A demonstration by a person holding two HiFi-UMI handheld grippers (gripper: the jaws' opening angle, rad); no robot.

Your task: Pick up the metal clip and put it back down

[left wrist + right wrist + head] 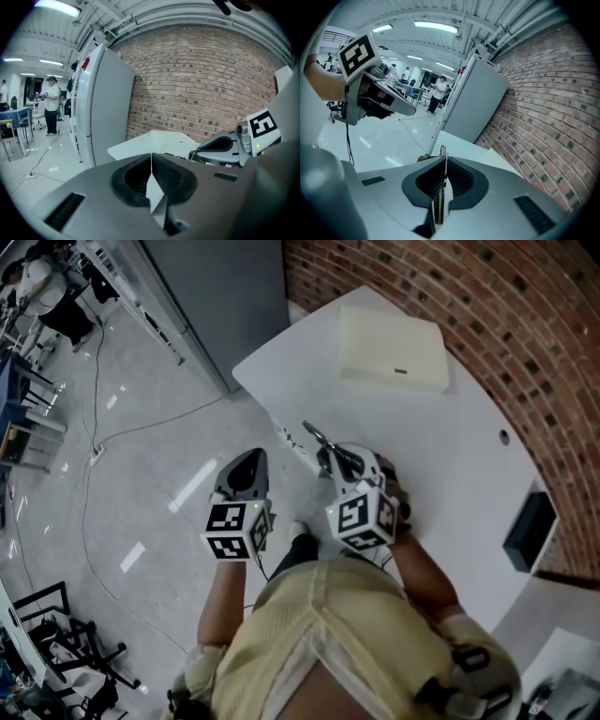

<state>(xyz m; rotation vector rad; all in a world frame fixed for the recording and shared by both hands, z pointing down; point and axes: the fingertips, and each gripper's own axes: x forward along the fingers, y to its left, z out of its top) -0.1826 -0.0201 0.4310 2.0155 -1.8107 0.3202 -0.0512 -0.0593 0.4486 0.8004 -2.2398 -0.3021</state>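
Note:
My right gripper is shut on the metal clip, whose thin shiny end sticks out past the jaws toward the back left. It hangs over the near left edge of the white table. In the right gripper view the clip shows as a narrow metal strip pinched between the closed pads. My left gripper is out over the floor, left of the table, shut with nothing in it. In the left gripper view its jaws meet along a single line.
A flat cream box lies at the table's far end, by the brick wall. A black object sits at the table's right edge. A tall grey cabinet stands behind the table's left corner. Cables cross the floor.

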